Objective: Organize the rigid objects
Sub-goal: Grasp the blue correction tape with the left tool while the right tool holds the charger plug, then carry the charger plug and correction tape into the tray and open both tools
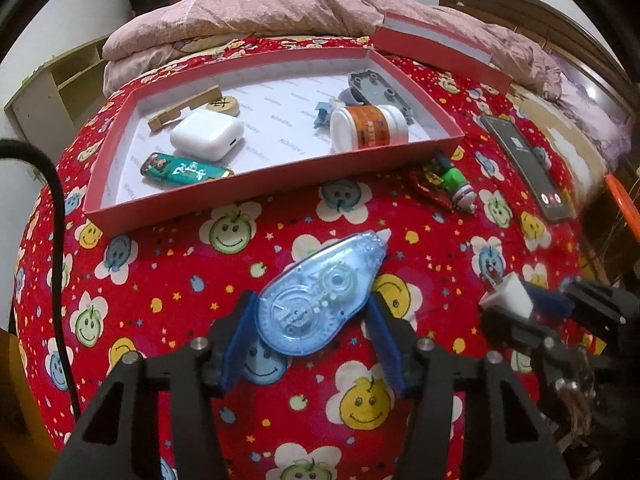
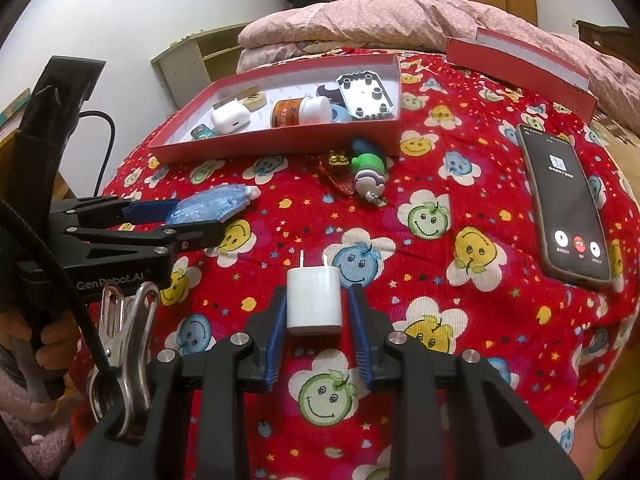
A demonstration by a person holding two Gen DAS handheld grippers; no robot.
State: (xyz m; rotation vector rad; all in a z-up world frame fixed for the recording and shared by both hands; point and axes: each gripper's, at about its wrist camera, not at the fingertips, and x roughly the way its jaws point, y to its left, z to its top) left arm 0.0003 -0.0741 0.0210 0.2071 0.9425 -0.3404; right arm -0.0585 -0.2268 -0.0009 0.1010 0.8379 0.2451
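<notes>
Straddling unclamped: left gripper (image 1: 312, 320) around correction tape (image 1: 320, 296), right gripper (image 2: 316, 316) around charger (image 2: 314, 300), bedspread (image 1: 420, 280) between.

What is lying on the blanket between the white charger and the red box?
In the right wrist view, between the white charger and the red box lies a small toy figure with a green body on a red wrapper, close to the box's front wall; otherwise only blanket.

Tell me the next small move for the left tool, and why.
Probably close the left tool on the blue correction tape. Its fingers sit on either side of the tape, which lies on the bedspread outside the red box, and a gap seems to remain at each pad. The right tool likewise brackets the white charger.
</notes>
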